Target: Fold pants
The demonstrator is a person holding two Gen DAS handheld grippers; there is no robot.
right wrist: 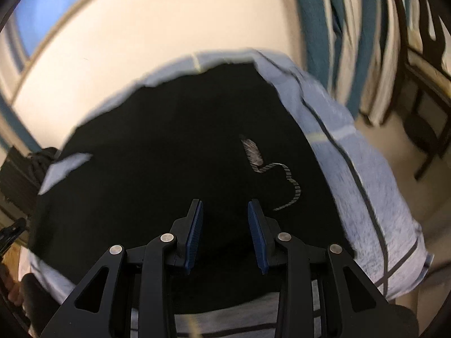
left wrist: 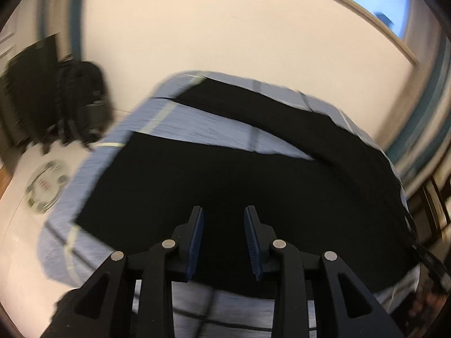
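Note:
Black pants [left wrist: 214,174] lie spread on a light blue checked cloth [left wrist: 197,125], one leg [left wrist: 282,112] angling to the far right. My left gripper [left wrist: 223,211] hovers over the near leg, open and empty. In the right wrist view the pants [right wrist: 169,146] fill the middle, with a striped drawstring [right wrist: 284,169] lying on them. My right gripper [right wrist: 225,205] is above the fabric just left of the drawstring, open and empty.
A black backpack [left wrist: 81,104] stands at the left by a round clear lid [left wrist: 45,187] on the white surface. The cloth [right wrist: 360,169] hangs over the right edge. Curtains [right wrist: 338,28] and a dark chair [right wrist: 422,98] are to the right.

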